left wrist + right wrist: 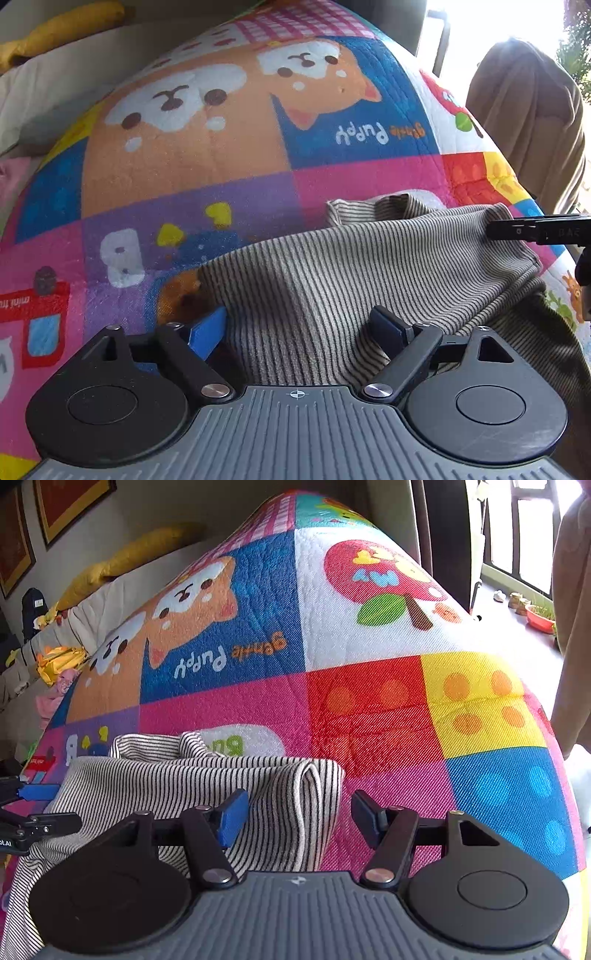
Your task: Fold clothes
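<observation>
Left gripper (301,325): grey ribbed base plate w/ small crosshair mark at centre top edge, two black teardrop housings w/ round discs, black link arms, silver pivot screws. Fingers (210,328) carry blue pads, the right one looks darker.

Right gripper (295,816): same build — grey ribbed plate w/ faint logo mark, black teardrop housings, triangular cut-out in the right one, silver screws at pivots, blue pads (232,818) on black fingers.
</observation>
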The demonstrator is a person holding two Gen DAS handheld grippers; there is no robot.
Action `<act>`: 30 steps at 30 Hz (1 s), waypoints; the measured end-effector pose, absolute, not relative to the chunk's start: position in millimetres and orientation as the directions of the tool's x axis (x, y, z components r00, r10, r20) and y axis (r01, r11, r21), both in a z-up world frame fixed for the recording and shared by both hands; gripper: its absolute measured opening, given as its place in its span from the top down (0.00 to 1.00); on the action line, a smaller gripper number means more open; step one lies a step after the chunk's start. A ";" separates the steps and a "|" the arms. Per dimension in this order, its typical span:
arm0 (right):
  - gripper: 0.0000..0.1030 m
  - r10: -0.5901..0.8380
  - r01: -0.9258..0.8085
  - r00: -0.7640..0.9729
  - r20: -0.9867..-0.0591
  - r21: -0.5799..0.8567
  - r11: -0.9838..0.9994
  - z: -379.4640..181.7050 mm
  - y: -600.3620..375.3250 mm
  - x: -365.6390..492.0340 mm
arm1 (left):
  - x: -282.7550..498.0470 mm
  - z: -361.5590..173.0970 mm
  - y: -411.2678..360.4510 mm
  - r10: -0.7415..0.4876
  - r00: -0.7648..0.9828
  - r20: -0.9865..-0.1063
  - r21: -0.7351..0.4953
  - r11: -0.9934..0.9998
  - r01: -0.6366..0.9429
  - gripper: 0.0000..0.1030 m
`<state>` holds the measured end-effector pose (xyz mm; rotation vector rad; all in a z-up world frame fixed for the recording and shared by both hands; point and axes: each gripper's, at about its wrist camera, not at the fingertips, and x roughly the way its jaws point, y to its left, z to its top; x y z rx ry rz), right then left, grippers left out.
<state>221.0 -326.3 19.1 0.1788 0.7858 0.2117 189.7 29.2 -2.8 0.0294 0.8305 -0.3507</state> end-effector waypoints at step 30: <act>0.76 0.518 -0.243 0.636 -0.573 0.488 0.838 60.0 -336.6 159.7 | 136.2 50.7 68.0 -0.549 0.613 -0.568 -0.306 0.832 0.463 0.77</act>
